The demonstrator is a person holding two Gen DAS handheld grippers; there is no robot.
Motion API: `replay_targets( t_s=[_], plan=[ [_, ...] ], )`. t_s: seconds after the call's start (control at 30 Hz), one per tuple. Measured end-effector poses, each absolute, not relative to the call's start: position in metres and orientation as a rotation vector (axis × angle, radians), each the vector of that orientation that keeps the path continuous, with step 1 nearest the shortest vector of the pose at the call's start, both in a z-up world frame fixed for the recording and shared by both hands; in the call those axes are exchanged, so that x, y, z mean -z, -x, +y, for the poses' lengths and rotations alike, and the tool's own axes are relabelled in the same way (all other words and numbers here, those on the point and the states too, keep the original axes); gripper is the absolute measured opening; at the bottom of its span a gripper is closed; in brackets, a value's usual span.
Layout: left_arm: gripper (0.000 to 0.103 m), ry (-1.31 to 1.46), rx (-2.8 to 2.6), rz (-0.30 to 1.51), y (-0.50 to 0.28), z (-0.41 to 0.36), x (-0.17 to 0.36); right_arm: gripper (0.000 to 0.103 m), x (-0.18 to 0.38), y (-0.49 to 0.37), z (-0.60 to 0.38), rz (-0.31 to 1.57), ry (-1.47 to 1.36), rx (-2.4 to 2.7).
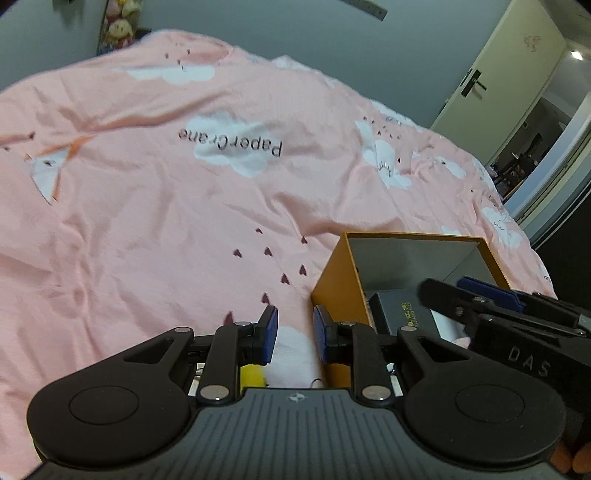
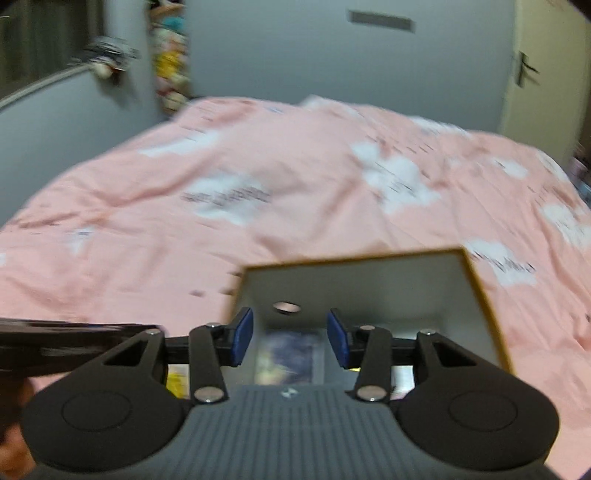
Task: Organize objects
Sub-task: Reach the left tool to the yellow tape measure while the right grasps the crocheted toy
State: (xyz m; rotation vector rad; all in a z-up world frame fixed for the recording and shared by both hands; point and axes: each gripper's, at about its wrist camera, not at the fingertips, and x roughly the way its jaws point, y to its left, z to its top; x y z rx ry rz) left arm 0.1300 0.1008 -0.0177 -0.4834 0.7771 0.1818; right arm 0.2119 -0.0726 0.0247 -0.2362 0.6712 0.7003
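Note:
An orange box (image 1: 334, 284) with grey inner walls stands open on the pink bedspread (image 1: 166, 206). Inside it lie a dark flat case with gold lettering (image 1: 400, 314) and, in the blurred right wrist view, a colourful card or packet (image 2: 288, 356). My left gripper (image 1: 294, 334) hovers just left of the box's near corner, its blue pads a narrow gap apart with nothing between them. My right gripper (image 2: 291, 341) is open above the box's (image 2: 480, 295) inside and holds nothing. It also shows from the side as the right gripper (image 1: 448, 287) over the box.
A small yellow item (image 1: 253, 374) lies under the left gripper beside the box. The bedspread, printed with white clouds, fills most of both views. Grey walls stand behind the bed, soft toys (image 1: 120, 27) hang at the back left, and an open door (image 1: 495, 85) is at the right.

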Motion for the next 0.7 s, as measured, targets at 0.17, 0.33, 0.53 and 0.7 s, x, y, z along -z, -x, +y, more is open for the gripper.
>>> replay_targets(
  t_s=[0.17, 0.33, 0.53, 0.7],
  plan=[
    [0.026, 0.419, -0.234, 0.79, -0.107, 0.106, 0.023, 0.047, -0.017, -0.182, -0.052, 0.633, 0.261, -0.781],
    [0.027, 0.434, -0.296, 0.856, -0.093, 0.126, 0.04, 0.053, -0.001, -0.161, -0.031, 0.65, 0.376, -0.856],
    [0.027, 0.464, -0.299, 0.95, -0.092, 0.141, 0.054, 0.053, 0.019, -0.149, -0.008, 0.724, 0.573, -0.923],
    [0.027, 0.503, -0.305, 1.0, -0.09, 0.15, 0.067, 0.048, 0.039, -0.149, 0.004, 0.765, 0.75, -0.955]
  ],
)
